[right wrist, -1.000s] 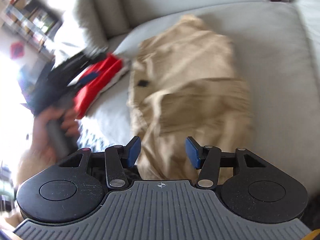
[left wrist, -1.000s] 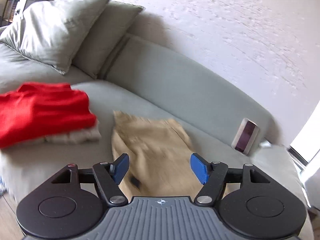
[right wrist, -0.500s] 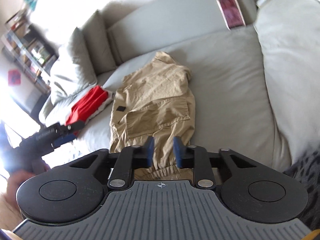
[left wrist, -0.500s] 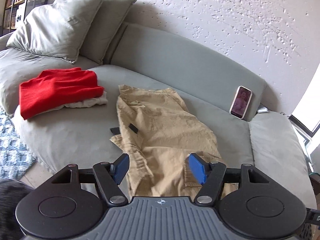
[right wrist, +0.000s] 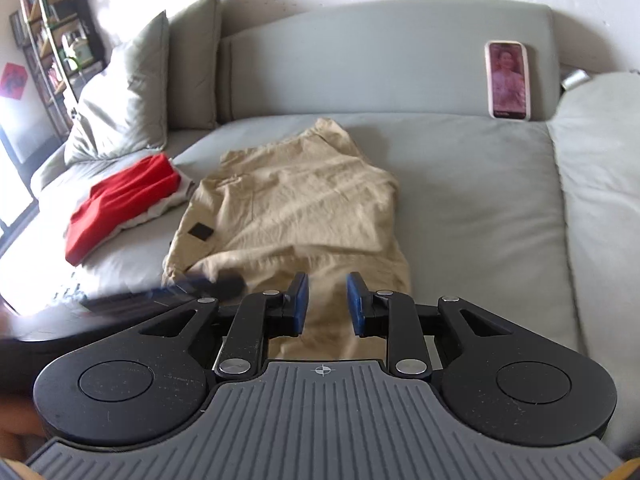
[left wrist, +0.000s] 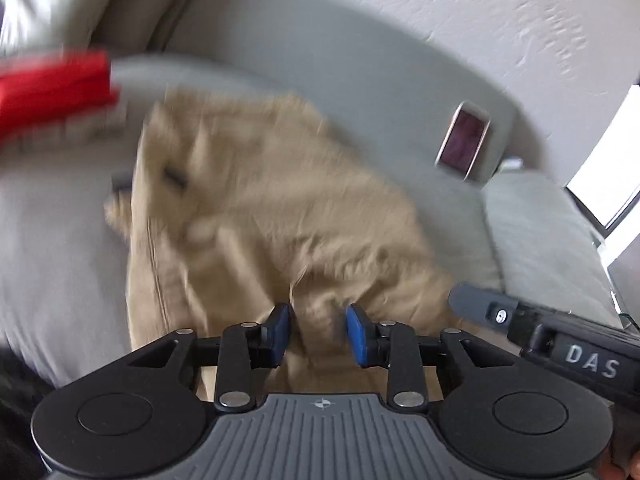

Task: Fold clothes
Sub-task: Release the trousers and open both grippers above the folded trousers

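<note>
Hand-held gripper [right wrist: 323, 300] — over tan garment [right wrist: 296, 200].

Tan trousers [right wrist: 296, 208], red folded garment [right wrist: 120, 204], grey sofa [right wrist: 480, 208].

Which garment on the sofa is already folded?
The red garment, a compact folded stack beside the grey cushions. The tan garment lies spread out and wrinkled, its near end between the right gripper fingers.

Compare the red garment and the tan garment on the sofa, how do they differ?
The red garment is folded into a compact stack on a white piece; the tan garment lies spread out and wrinkled. Red sits off near the pillows; tan lies right before both tongs. Both rest on the grey sofa.
</note>
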A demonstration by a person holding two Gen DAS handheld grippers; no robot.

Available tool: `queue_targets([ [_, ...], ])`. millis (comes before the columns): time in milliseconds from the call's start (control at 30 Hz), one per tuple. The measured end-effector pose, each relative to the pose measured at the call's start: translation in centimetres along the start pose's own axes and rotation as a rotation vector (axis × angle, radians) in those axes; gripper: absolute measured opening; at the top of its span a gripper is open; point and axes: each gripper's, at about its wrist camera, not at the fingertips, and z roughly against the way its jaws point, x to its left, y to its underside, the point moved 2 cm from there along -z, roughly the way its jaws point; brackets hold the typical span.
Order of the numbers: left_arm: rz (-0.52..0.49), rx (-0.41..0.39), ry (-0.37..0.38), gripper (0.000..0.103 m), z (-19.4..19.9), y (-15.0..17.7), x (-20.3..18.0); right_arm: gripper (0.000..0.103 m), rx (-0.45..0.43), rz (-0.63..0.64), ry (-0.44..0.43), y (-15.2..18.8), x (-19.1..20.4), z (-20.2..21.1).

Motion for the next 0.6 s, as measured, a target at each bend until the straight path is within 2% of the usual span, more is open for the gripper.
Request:
queue_targets([
  [33,-0.023,0.021,-0.006,0.031,-0.5,0.4,0.1,0.035,0.018,0.012,0.004,0.2,0.2,-0.9],
  [67,-0.074,0.023,-0.021,0.031,-0.5,0.7,-0.2,0.038,0.073,0.029,0.014,0.7,0.2,-2.1],
  [133,-0.081,0.040,-0.026,0.031,-0.1,0.7,0.0,0.040,0.225,0.069,0.041,2.2,-0.1,-4.6],
  [233,-0.038,0.082,-0.024,0.031,1.5,0.4,0.7,0.038,0.260,0.062,0.042,2.2,-0.3,-3.9],
  [333,-0.002,0.055,-0.079,0.031,5.0,0.5,1.6,0.039,0.255,0.056,0.047,2.3,-0.3,-1.7],
  [400,0.020,0.015,-0.121,0.043,7.6,0.7,2.2,0.043,0.206,0.038,0.023,2.4,-0.6,0.6],
  [433,0.031,-0.014,-0.129,0.045,8.8,1.0,2.4,0.049,0.169,0.014,0.003,2.3,-1.0,1.8],
  [500,0.074,-0.044,-0.128,0.058,10.5,1.5,3.0,0.055,0.095,-0.055,-0.035,2.3,-2.2,4.1],
  [600,0.183,-0.052,-0.107,0.064,12.0,2.6,4.0,0.055,0.044,-0.155,-0.063,2.5,-4.3,6.1],
])
